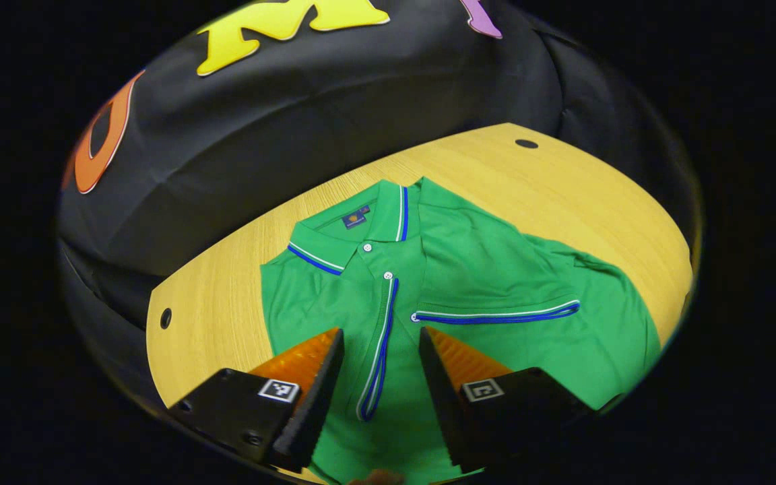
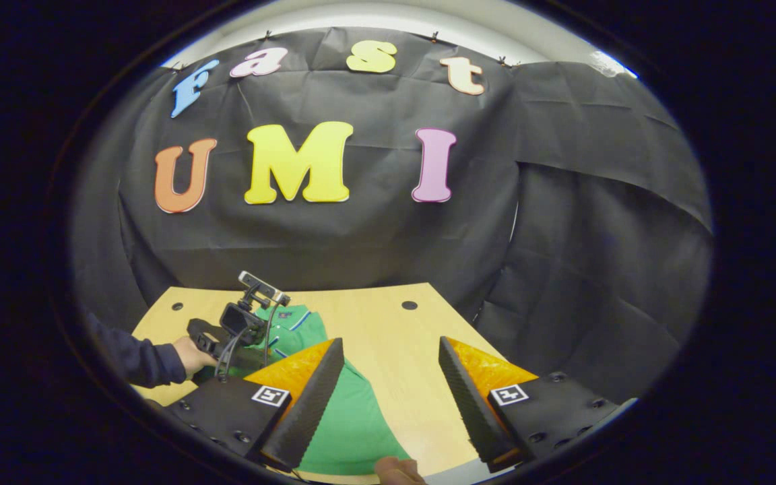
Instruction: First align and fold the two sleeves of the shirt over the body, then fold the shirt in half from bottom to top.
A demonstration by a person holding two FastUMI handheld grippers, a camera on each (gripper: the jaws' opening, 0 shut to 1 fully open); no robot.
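Observation:
A green polo shirt (image 1: 469, 269) with blue and white trim lies flat on the wooden table (image 1: 563, 188), collar toward the far wall. One sleeve (image 1: 496, 313) lies folded across the chest, its trimmed hem pointing at the button placket. My left gripper (image 1: 381, 397) hovers open over the placket, one finger on each side of it and nothing between them. In the right gripper view, my right gripper (image 2: 388, 397) is open above the table's bare wood, with the shirt (image 2: 354, 424) just left of it. The left gripper (image 2: 240, 327) shows farther off, held by a hand over the shirt.
Black cloth walls close the table's far and right sides. Small round holes (image 1: 526, 143) (image 1: 166, 318) mark the tabletop's far corners. A person's hand in a dark sleeve (image 2: 142, 360) reaches in from the left. Bare wood (image 2: 395, 350) lies right of the shirt.

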